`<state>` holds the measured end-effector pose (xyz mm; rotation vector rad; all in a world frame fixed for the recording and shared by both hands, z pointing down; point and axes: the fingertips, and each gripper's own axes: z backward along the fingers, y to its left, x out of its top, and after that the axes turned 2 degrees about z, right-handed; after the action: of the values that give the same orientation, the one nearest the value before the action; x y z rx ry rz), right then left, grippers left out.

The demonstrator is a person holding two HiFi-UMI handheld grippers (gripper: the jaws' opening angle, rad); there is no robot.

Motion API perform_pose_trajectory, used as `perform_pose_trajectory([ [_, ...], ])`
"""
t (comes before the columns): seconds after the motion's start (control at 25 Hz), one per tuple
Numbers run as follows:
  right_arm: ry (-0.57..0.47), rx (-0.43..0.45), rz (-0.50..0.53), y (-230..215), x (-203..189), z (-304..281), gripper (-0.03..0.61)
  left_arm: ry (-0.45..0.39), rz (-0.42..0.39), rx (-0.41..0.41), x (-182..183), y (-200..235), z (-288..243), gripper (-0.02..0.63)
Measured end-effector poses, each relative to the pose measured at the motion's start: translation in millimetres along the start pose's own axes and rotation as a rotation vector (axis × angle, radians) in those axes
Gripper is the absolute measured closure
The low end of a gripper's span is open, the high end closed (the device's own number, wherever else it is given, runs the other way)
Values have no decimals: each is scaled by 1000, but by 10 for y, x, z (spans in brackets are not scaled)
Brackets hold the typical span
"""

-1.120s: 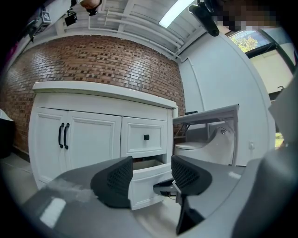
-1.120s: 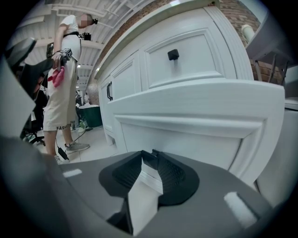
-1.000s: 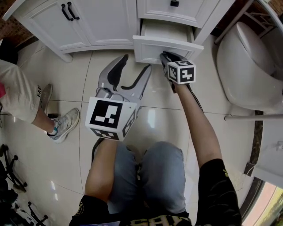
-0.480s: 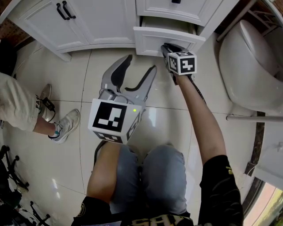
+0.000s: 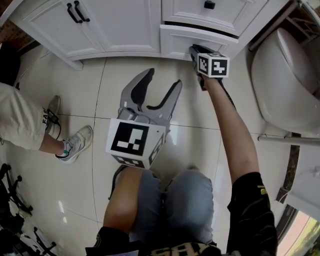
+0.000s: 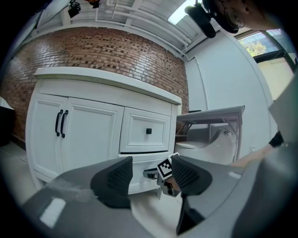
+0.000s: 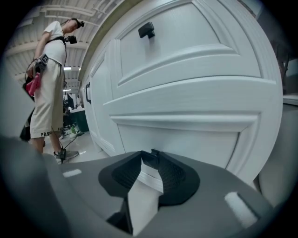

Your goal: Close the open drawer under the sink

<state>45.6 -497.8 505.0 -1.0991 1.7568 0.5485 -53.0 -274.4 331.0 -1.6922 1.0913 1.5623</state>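
The white lower drawer under the sink stands almost flush with the vanity, with only a thin dark gap above its front. My right gripper is shut, its tips against the drawer front near the lower edge; the right gripper view shows the closed tips right at that panel. My left gripper hangs open over the floor tiles, well back from the cabinet, with nothing between its pads. From the left gripper view the right gripper is seen against the drawer.
An upper drawer with a black knob sits above. Cabinet doors with black handles are to the left. A toilet stands at the right beside a metal rail. A bystander's shoe is at the left; my knees are below.
My right gripper has moved toward the vanity and the drawer has slid in with it; its open inside no longer shows. The left gripper has stayed about where it was.
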Motion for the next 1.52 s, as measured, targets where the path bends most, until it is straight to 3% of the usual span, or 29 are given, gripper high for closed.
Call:
perform_pose_trajectory([
  [0.48, 12, -45, 9, -142, 101, -163, 460, 27, -58, -8, -66, 124, -50, 351],
  [0.68, -1, -35, -98, -163, 27, -15, 449, 39, -83, 59, -111, 422, 77, 350],
  [0.88, -69, -17, -148, -11, 30, 648, 443, 13, -19, 106, -59, 639, 311, 350],
  [1.12, -181, 28, -160, 504, 323, 1634, 443, -9, -53, 104, 28, 415, 496, 350],
  [1.2, -200, 34, -124, 659, 430, 1948, 443, -28, -73, 94, 97, 290, 519, 350],
  [1.36, -232, 24, 46, 991, 617, 2486, 442, -68, -71, 66, 207, 40, 586, 350],
  [1.52, -297, 12, 75, 1295, 784, 2921, 420, -98, -95, 63, 314, -71, 780, 350],
])
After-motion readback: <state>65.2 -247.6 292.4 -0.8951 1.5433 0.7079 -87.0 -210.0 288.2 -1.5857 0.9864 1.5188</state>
